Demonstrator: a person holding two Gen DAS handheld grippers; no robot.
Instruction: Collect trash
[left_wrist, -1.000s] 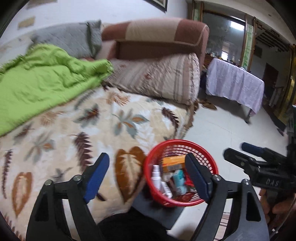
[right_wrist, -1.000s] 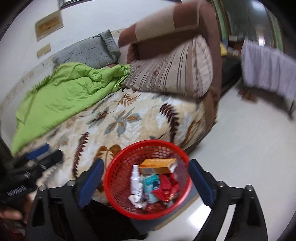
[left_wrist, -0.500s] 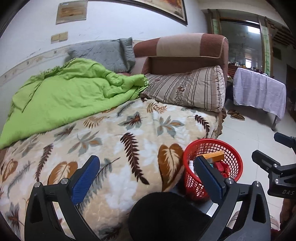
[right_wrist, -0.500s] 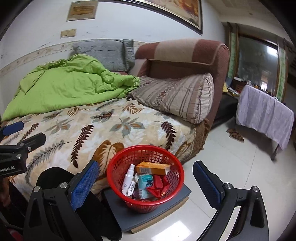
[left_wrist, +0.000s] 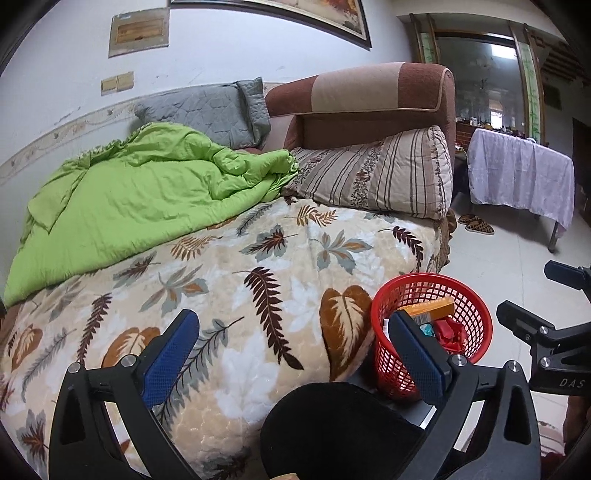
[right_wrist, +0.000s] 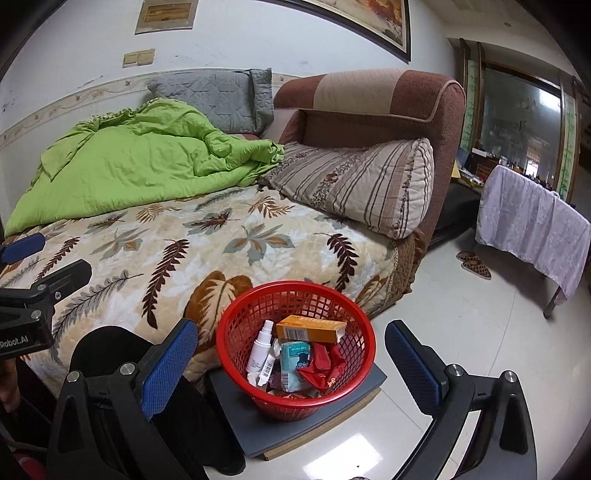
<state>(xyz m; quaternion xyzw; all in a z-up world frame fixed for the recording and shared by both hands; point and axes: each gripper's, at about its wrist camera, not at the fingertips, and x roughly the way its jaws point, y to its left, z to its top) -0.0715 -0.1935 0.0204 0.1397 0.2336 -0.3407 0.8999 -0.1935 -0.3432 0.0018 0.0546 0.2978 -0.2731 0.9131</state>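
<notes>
A red mesh basket (right_wrist: 236, 325) (left_wrist: 476, 314) stands on a grey board (right_wrist: 354, 395) on the floor beside the bed. Inside lie an orange box (right_wrist: 310, 328), a white spray bottle (right_wrist: 260, 347), a teal packet (right_wrist: 293, 360) and red wrappers (right_wrist: 325, 369). My right gripper (right_wrist: 291, 354) hangs open above and in front of the basket, nothing between its blue pads. Over the leaf-patterned blanket (left_wrist: 221, 280), my left gripper (left_wrist: 295, 350) is open and empty; its right finger (left_wrist: 417, 354) covers part of the basket. No loose trash shows on the bed.
A green quilt (left_wrist: 129, 199), a grey pillow (left_wrist: 207, 110) and a striped pillow (left_wrist: 376, 173) lie on the bed against a brown headboard (left_wrist: 369, 96). A cloth-covered table (right_wrist: 532, 225) and slippers (right_wrist: 474, 264) are at the right on pale floor tiles. A dark knee (left_wrist: 332, 428) sits below.
Both views have tilted up and pulled back from the basket, taking in more bed and wall. The left view swung left over the blanket. Both sets of jaws opened slightly wider.
</notes>
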